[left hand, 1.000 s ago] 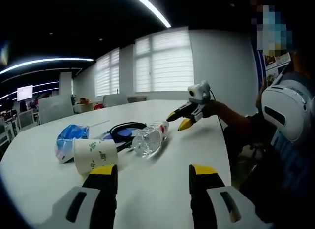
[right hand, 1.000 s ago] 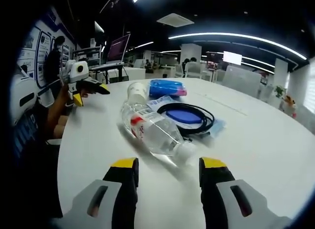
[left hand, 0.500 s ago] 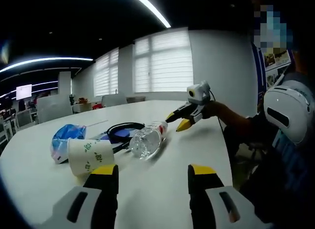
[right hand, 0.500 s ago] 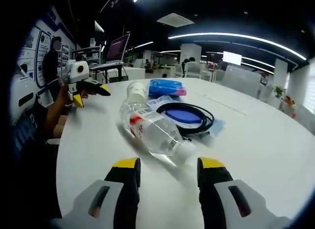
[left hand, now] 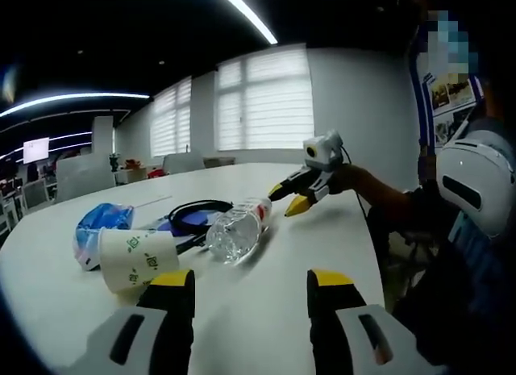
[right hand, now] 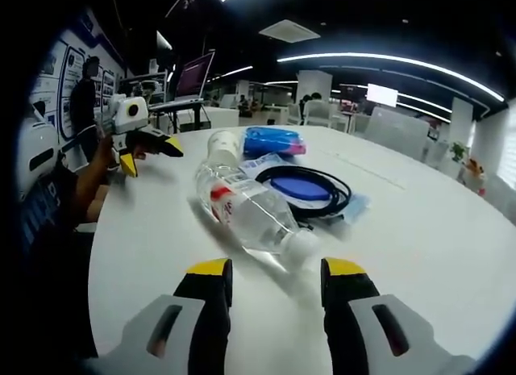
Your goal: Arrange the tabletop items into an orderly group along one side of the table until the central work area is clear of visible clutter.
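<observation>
A clear plastic bottle with a red-and-white label lies on its side on the white table. A white paper cup with green print lies tipped over beside it. Behind them are a blue packet and a coiled black cable over a blue pouch. My left gripper is open, its jaws just short of the cup and bottle. My right gripper is open, its jaws right before the bottle's cap end. Each gripper also shows in the other's view, hovering over the table: the right gripper and the left gripper.
The table edge curves near the person's sleeve. Office chairs and more tables stand beyond the far edge, under bright windows. Bare tabletop lies in front of both grippers.
In the left gripper view the cup, packet and bottle have slid slightly left and lower as the camera shifted. The right gripper view has crept a little closer to the bottle.
</observation>
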{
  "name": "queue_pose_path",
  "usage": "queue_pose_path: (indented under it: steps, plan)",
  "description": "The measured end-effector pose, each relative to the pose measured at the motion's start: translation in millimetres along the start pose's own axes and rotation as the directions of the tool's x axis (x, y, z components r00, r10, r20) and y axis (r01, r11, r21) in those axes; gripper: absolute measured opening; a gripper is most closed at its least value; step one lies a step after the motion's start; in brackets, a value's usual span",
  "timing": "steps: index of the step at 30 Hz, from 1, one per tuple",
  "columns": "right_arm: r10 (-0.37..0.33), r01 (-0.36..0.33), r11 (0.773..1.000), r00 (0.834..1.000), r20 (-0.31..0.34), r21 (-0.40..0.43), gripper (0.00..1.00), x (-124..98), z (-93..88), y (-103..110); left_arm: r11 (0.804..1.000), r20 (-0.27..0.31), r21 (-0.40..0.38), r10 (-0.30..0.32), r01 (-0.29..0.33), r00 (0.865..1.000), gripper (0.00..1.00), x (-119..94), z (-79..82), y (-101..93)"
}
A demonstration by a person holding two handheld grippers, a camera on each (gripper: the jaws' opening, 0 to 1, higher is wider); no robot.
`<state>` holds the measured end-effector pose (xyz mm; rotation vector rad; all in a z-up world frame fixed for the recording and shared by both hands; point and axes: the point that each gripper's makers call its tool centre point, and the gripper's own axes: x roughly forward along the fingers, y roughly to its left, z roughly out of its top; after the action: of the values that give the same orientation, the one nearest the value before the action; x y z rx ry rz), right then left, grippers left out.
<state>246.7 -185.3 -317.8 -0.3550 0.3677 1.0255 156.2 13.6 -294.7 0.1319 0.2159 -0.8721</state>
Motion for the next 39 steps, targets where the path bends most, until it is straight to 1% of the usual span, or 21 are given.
queue_pose_path:
  steps: [3,10,17,39]
  plan:
    - [-0.006,0.006,1.0,1.0,-0.012,-0.016,0.39,1.3,-0.1,-0.7,1.0,0.0,0.0,-0.003,0.003,1.0,0.54,3.1,-0.1,-1.5]
    - [0.001,-0.001,1.0,1.0,0.011,-0.01,0.37,2.5,5.4,-0.7,1.0,0.005,0.006,-0.004,0.004,1.0,0.53,9.9,2.9,-2.1]
    - [-0.004,0.004,1.0,1.0,0.01,-0.011,0.36,2.9,5.1,-1.0,1.0,0.016,0.001,-0.007,0.007,1.0,0.52,15.3,5.8,-2.6]
    - [-0.013,0.014,1.0,1.0,0.012,-0.017,0.33,0.3,6.0,-6.5,1.0,0.003,-0.008,0.007,-0.007,1.0,0.49,27.1,5.6,0.8]
